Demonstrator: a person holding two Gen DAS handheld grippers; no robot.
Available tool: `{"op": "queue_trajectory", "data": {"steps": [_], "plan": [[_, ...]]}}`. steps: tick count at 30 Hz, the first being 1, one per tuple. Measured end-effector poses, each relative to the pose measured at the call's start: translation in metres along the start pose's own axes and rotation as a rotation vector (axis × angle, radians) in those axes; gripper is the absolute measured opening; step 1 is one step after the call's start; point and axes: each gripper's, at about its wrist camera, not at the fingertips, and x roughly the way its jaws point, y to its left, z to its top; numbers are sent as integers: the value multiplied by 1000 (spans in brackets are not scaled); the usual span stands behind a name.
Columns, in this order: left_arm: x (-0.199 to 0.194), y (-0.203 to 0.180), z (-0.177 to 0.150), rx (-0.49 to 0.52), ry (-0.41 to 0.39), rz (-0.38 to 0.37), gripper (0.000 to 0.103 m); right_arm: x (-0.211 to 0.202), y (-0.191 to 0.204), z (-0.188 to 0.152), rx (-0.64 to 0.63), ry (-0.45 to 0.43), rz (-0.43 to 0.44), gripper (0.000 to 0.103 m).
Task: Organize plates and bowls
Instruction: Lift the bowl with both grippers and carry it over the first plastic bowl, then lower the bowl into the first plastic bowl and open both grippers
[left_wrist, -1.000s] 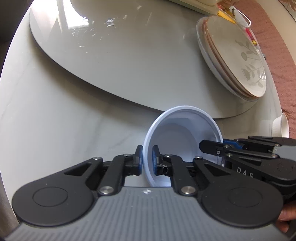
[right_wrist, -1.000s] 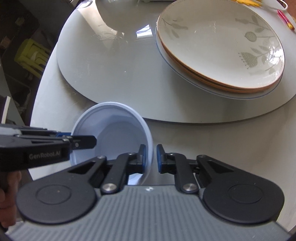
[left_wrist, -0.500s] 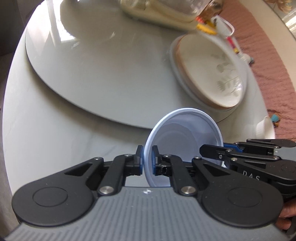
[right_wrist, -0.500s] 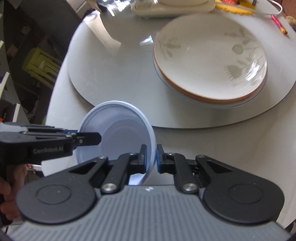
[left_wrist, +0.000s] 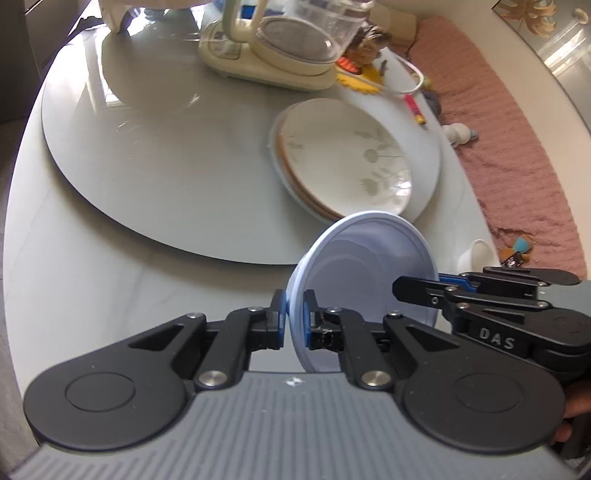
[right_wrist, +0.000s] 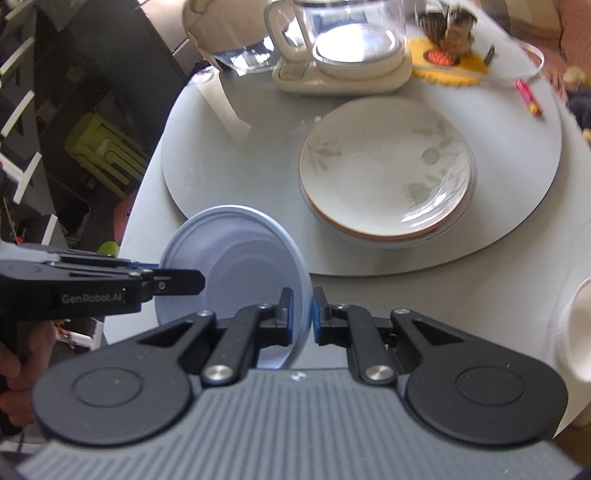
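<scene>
Both grippers hold one pale blue bowl (left_wrist: 364, 269) by its rim, in the air above the near table edge. My left gripper (left_wrist: 293, 321) is shut on its left rim; my right gripper (left_wrist: 434, 291) comes in from the right and pinches the opposite rim. In the right wrist view the blue bowl (right_wrist: 236, 266) shows again, with my right gripper (right_wrist: 303, 314) shut on its right rim and my left gripper (right_wrist: 168, 278) on the left rim. A stack of floral plates (left_wrist: 343, 158) (right_wrist: 386, 177) lies on the grey turntable (left_wrist: 166, 155) (right_wrist: 236, 147) beyond the bowl.
A cream kettle base with a glass jug (left_wrist: 280, 48) (right_wrist: 347, 48) stands at the back of the turntable. A yellow mat (right_wrist: 447, 66) and a red pen (right_wrist: 530, 98) lie at the back right. A small white cup (left_wrist: 476, 254) (right_wrist: 576, 328) stands at the right.
Both grippers have lifted the blue bowl together and pulled back from the table. The plate stack now looks farther away, and the kettle has come into view.
</scene>
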Motion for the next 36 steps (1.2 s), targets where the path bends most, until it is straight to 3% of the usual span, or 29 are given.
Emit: {"op": "queue_trajectory", "data": {"steps": [12, 17, 22, 31, 36], "plan": [[7, -48, -12, 51, 0, -27, 10, -35, -32, -18, 30, -54, -21, 13], [30, -55, -9, 2, 55, -86, 10, -40, -48, -29, 35, -55, -49, 13], [53, -68, -12, 33, 93, -89, 11, -35, -66, -41, 63, -19, -59, 13], [103, -69, -37, -17, 200, -72, 11, -4, -90, -72, 135, 99, -53, 13], [112, -77, -44, -3, 215, -43, 11, 2, -96, -81, 160, 123, -48, 13]]}}
